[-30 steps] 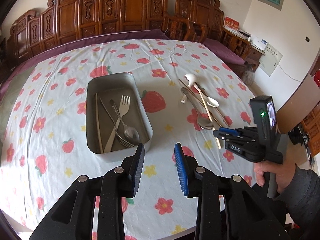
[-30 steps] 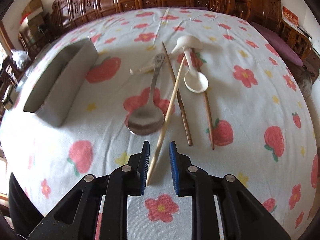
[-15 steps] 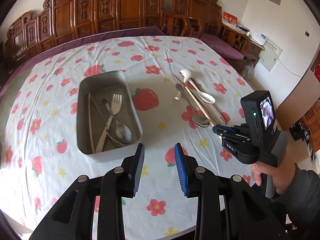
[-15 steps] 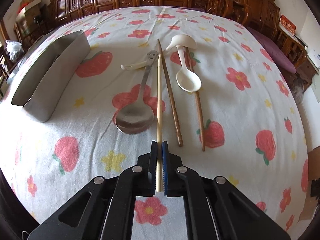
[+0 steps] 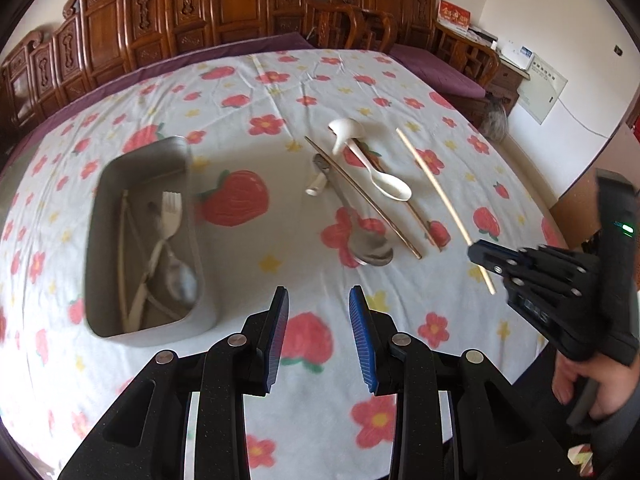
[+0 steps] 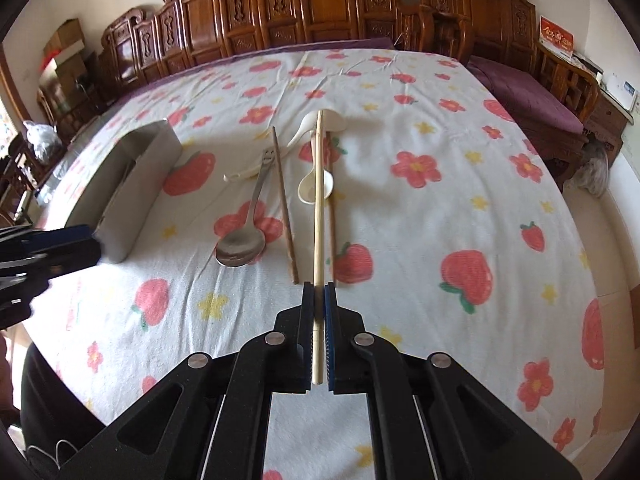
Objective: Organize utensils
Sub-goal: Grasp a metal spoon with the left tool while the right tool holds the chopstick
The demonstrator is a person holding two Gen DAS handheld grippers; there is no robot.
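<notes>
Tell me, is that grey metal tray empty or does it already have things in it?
Not empty. The metal tray holds a pale fork, a spoon and a light chopstick in the left wrist view.

Matt metal tray (image 5: 108, 184), wooden chopstick (image 6: 318, 200)

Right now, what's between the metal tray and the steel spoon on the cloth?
Only bare strawberry-print cloth lies between the metal tray and the steel spoon; no utensil there. The left wrist view shows it best.
</notes>
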